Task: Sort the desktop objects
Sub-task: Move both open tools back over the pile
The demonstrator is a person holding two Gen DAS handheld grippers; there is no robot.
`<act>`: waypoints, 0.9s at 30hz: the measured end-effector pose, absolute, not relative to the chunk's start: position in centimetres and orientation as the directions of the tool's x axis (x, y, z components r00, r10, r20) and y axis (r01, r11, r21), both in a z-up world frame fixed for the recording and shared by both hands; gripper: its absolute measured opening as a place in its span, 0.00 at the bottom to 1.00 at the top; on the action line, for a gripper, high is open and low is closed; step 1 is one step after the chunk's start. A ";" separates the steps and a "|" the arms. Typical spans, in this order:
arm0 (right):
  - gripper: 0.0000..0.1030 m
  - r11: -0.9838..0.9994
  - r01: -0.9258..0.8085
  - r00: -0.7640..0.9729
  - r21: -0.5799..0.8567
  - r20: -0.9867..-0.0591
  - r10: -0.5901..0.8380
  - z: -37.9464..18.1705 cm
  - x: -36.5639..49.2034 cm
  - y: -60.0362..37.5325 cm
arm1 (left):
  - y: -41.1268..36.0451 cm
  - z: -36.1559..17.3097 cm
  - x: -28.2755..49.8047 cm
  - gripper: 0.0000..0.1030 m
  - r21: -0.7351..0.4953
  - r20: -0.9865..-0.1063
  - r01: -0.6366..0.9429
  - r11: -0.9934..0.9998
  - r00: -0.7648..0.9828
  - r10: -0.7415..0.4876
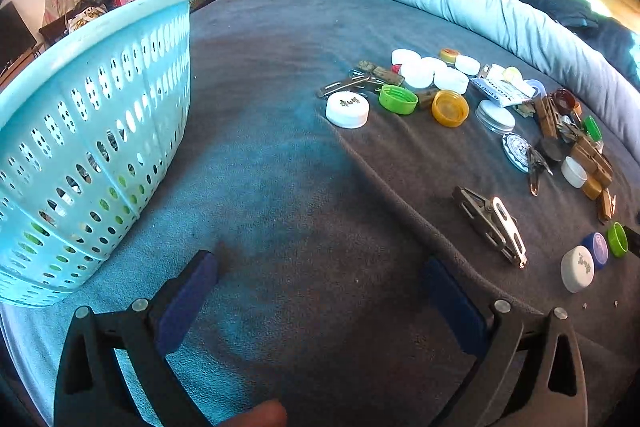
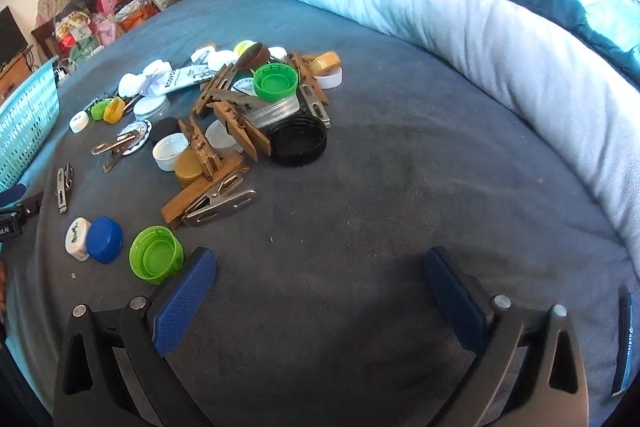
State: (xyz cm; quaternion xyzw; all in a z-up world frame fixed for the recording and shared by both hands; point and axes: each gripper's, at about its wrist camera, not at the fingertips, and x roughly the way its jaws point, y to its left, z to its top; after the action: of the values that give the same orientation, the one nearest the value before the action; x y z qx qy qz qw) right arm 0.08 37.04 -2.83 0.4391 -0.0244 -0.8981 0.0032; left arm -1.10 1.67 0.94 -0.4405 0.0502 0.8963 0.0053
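The grey blanket point(image 2: 400, 167) is taking up most of the bed. The turquoise basket point(image 1: 92, 131) is sitting at its left edge, and the pile of caps and clips point(image 2: 224, 115) is lying right of that basket. Both the left gripper point(image 1: 320, 271) and the right gripper point(image 2: 320, 267) are hanging wide apart over bare blanket, gripping nothing. A green cap point(image 2: 157, 254) is sitting just beside the right one's finger.

Bare grey-blue blanket point(image 2: 400, 187) lies open ahead, hemmed by the perforated turquoise plastic basket point(image 1: 92, 131) and scattered bottle caps and clothespins point(image 2: 224, 131).
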 end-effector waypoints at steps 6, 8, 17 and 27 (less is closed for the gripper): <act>1.00 -0.999 -0.014 -0.617 0.040 -0.786 -0.023 -2.9 0.1 36.9 | 1.4 0.9 -0.7 1.00 0.074 -0.784 -0.054 -0.996 -0.620 -0.025; 1.00 -0.999 -0.014 -0.617 0.039 -0.787 -0.023 -2.9 0.0 36.9 | 1.4 0.9 -0.7 1.00 0.075 -0.784 -0.054 -0.996 -0.620 -0.025; 1.00 -0.999 -0.011 -0.615 0.053 -0.788 -0.035 -3.1 -0.2 37.0 | 1.4 0.8 -0.9 1.00 0.075 -0.784 -0.055 -0.996 -0.620 -0.025; 1.00 -0.999 -0.011 -0.614 0.052 -0.788 -0.034 -3.1 -0.3 37.0 | 1.3 0.7 -0.9 1.00 0.074 -0.785 -0.055 -0.996 -0.620 -0.024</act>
State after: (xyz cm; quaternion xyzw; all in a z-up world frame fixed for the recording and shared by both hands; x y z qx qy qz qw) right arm -0.30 36.99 -3.13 0.4392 -0.0257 -0.8980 0.0065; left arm -0.94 1.31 0.74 -0.4360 0.0456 0.8987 0.0085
